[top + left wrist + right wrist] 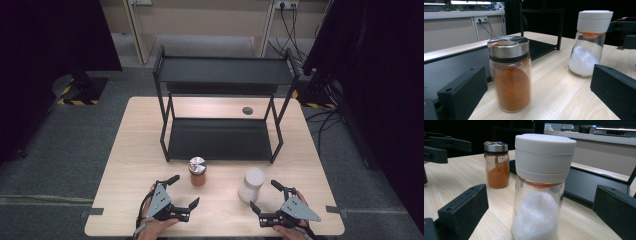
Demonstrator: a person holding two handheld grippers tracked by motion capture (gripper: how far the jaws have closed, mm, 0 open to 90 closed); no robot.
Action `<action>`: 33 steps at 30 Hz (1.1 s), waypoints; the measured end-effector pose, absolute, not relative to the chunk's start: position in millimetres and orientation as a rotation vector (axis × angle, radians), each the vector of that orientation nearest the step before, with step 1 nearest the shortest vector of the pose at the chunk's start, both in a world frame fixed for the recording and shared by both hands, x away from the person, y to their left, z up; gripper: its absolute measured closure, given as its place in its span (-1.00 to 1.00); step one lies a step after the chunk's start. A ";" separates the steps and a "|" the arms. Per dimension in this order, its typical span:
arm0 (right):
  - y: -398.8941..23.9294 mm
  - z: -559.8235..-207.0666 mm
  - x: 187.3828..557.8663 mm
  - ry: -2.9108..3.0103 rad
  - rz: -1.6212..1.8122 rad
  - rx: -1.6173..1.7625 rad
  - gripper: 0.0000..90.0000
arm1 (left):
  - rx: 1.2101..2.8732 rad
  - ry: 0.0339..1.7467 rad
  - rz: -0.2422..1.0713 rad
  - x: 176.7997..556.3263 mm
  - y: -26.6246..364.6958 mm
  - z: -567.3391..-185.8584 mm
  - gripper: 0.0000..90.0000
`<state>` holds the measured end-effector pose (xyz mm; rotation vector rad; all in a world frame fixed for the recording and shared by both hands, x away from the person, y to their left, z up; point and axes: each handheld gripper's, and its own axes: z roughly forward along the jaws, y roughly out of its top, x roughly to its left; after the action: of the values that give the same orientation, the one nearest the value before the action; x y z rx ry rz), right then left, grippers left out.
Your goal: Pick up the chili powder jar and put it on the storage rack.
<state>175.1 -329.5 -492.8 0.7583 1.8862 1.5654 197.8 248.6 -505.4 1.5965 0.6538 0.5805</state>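
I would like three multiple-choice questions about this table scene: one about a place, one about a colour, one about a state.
1. Where does the jar of orange powder stand?
A. on the table, in front of the black shelf
B. on the top shelf
C. on the floor

2. What colour is the cap of the jar of white grains?
A. red
B. white
C. black

3. How is the left gripper?
A. shut on a jar
B. open, holding nothing
C. lying on the shelf

Answers: 1 A, it rests on the wood; 2 B, the cap looks white; 3 B, its jaws stand apart.

Bare tabletop (135, 150) lies open around both jars, while the black shelf rack (220, 137) blocks the space behind the orange spice jar (197, 171) and white-lidded jar (251, 184).
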 end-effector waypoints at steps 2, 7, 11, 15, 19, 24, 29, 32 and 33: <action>-329.4 -492.8 174.8 1.883 1.565 0.763 -1.00 | 1.598 0.665 0.578 200.3 247.6 -504.7 -0.99; -329.2 -493.0 175.4 1.881 1.565 0.772 -1.00 | 1.609 0.675 0.588 206.3 243.6 -500.6 -0.98; -328.9 -493.2 175.7 1.881 1.566 0.769 -0.99 | 1.622 0.698 0.574 216.1 240.8 -496.9 -0.98; -329.4 -493.4 175.6 1.879 1.571 0.768 -1.00 | 1.647 0.713 0.576 225.7 234.5 -494.9 -0.98; -329.6 -493.6 176.2 1.880 1.573 0.773 -1.00 | 1.658 0.714 0.576 233.9 230.2 -491.6 -0.98; -329.0 -493.6 176.7 1.881 1.573 0.768 -0.99 | 1.689 0.710 0.589 244.9 222.9 -490.5 -0.97; -329.8 -493.7 177.1 1.880 1.579 0.773 -1.00 | 1.692 0.727 0.592 250.8 219.3 -489.8 -0.96; -330.2 -494.0 177.3 1.875 1.585 0.778 -1.00 | 1.704 0.728 0.587 254.3 217.3 -489.0 -0.95; -330.3 -494.0 177.2 1.874 1.585 0.778 -1.00 | 1.708 0.728 0.586 255.4 216.3 -488.7 -0.95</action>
<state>177.2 -330.3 -494.0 0.7784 1.8742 1.5849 255.4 216.3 -488.7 1.7075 0.7276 0.5855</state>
